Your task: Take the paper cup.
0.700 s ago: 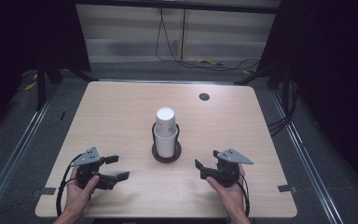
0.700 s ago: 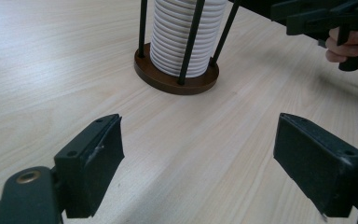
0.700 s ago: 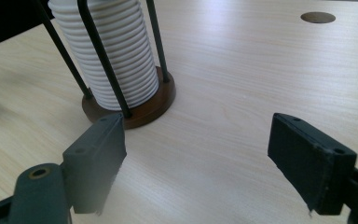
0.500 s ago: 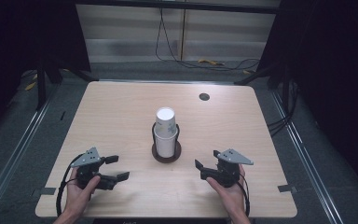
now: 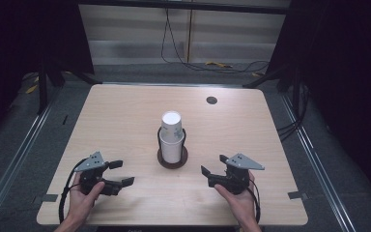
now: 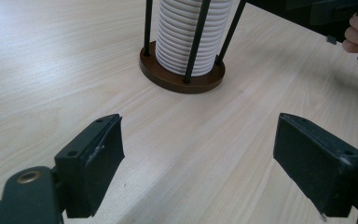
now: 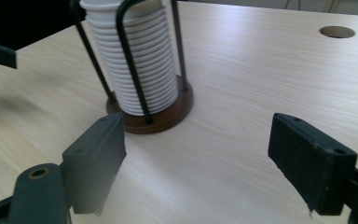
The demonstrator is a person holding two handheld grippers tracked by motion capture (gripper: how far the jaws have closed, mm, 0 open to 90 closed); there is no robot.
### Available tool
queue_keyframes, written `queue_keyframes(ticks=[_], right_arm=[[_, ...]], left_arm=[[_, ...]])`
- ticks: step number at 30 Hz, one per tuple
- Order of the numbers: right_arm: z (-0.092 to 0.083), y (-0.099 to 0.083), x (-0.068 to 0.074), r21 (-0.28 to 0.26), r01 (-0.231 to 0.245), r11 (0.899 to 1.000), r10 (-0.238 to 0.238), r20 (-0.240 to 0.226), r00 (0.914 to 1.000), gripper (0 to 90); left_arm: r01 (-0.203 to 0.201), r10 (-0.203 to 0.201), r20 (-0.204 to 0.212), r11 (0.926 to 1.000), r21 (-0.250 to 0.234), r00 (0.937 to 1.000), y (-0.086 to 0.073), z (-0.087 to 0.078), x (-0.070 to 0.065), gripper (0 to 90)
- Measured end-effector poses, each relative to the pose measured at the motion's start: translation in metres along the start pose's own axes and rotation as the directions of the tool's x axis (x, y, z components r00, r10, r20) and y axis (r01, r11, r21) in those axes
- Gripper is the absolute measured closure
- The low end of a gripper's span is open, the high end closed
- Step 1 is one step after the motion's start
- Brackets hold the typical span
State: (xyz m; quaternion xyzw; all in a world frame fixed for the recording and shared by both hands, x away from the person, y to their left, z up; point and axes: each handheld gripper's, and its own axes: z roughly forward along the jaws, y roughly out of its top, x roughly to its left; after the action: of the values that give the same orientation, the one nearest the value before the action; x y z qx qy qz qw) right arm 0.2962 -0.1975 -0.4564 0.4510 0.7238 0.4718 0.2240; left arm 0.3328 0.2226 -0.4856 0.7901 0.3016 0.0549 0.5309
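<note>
High view: a stack of white cups stands upright in a wire holder at mid-worktop, long axis vertical. Left tongs and right tongs gape empty, flanking it, both well apart.

Pale wooden table on grey floor, dark surroundings
</note>
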Motion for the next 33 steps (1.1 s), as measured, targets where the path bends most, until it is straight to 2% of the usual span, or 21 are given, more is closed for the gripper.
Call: queue_keyframes(ticks=[1,4,7,16,22,25,28,33], right_arm=[[0.001,0.001,0.003,0.002,0.011,1.0,-0.011,-0.016,0.9998,18.4],[0.003,0.003,0.006,0.006,0.028,1.0,-0.028,-0.025,0.9993,20.2],[0.002,0.006,0.009,-0.026,0.027,0.999,-0.028,-0.017,0.9995,22.2],[0.005,0.015,0.015,-0.013,0.034,0.999,-0.035,-0.066,0.9972,21.9],[0.008,0.025,0.016,-0.022,0.041,0.999,-0.043,-0.087,0.9953,22.0],[0.008,0.035,0.017,-0.044,0.06,0.997,-0.064,-0.098,0.9931,24.4],[0.009,0.04,0.017,-0.051,0.063,0.997,-0.068,-0.097,0.993,24.4],[0.015,0.049,0.017,-0.047,0.042,0.998,-0.047,-0.125,0.991,25.2]], left_arm=[[-0.007,0.007,-0.001,1.0,0.006,1.0,0.0,0.0,0.0,16.0],[-0.012,0.012,0.005,0.9999,0.01,0.9999,0.001,0.0,-0.001,16.0],[-0.008,0.008,0.016,0.9999,0.012,0.9998,0.001,0.001,-0.001,16.0],[-0.037,0.037,0.033,0.999,0.024,0.9988,0.0,0.001,-0.006,15.9],[-0.029,0.028,0.025,0.9994,0.019,0.9993,0.0,0.001,-0.005,16.0],[-0.039,0.038,0.032,0.9991,0.019,0.9988,0.0,0.001,-0.006,16.0],[-0.034,0.033,0.036,0.9993,0.016,0.9988,0.0,0.002,-0.007,15.9],[-0.044,0.043,0.04,0.9988,0.023,0.9982,0.001,0.005,-0.008,15.9]])
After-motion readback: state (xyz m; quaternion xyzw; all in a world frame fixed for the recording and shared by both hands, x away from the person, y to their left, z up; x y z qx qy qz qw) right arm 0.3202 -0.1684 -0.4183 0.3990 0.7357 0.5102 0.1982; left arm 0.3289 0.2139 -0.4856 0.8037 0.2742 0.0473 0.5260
